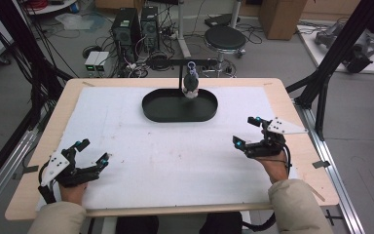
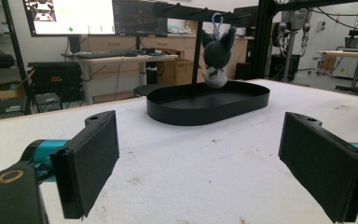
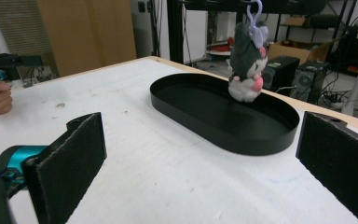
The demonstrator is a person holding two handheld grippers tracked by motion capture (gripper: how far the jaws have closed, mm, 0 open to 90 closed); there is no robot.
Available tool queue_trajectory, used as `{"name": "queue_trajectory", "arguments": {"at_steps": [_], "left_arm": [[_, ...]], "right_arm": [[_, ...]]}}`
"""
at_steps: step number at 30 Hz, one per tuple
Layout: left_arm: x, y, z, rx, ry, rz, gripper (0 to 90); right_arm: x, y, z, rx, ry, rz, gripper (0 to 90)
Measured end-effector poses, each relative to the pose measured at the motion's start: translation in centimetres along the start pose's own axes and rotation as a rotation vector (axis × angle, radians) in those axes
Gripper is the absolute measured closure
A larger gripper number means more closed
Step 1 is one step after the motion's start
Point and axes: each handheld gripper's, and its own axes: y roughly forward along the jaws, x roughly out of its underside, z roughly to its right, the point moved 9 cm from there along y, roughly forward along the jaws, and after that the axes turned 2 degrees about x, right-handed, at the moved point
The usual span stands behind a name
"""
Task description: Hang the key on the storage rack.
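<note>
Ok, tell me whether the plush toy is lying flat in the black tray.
No, the plush toy hangs by its purple clip from the stand's bar, over the black tray.

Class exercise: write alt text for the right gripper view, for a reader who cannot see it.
A small grey-and-white plush toy hangs by a purple clip from a stand above a black oval tray on a white table. The right gripper frames the view, jaws wide open and empty.

This is a robotics lab. Computer towers (image 1: 135, 29) and tangled cables (image 1: 163, 58) sit on the floor beyond the worktop (image 1: 39, 146). A monitor (image 2: 72, 16) glows behind, beside black rig frames (image 1: 338, 44).
</note>
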Motion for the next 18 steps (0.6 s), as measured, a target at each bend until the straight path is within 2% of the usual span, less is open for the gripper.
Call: {"name": "queue_trajectory", "arguments": {"at_steps": [2, 5, 7, 12, 13, 15, 18], "left_arm": [[0.0, 0.0, 0.0, -0.002, -0.007, 0.003, 12.5], [0.0, 0.0, 0.0, -0.001, -0.003, 0.0, 12.5], [0.0, 0.0, 0.0, -0.002, -0.002, 0.0, 12.5], [0.0, 0.0, 0.0, 0.001, -0.004, 0.001, 12.5], [0.0, 0.0, 0.0, 0.0, -0.001, 0.0, 12.5], [0.0, 0.0, 0.0, -0.001, -0.003, 0.0, 12.5], [0.0, 0.0, 0.0, -0.002, -0.007, 0.002, 12.5]], "right_arm": [[0.8, -0.3, 0.1, 0.005, -0.003, 0.005, 0.6], [1.8, -0.6, 0.3, 0.016, 0.02, -0.004, 0.6], [2.1, -0.6, 0.4, 0.014, 0.018, 0.016, 0.6], [3.4, -0.7, 0.4, 0.018, 0.014, 0.002, 0.6], [3.5, -0.7, 0.4, 0.024, 0.004, 0.012, 0.7], [4.0, -0.8, 0.4, 0.023, 0.028, 0.02, 0.7], [4.9, -0.9, 0.8, 0.031, 0.037, 0.03, 0.6]]}}
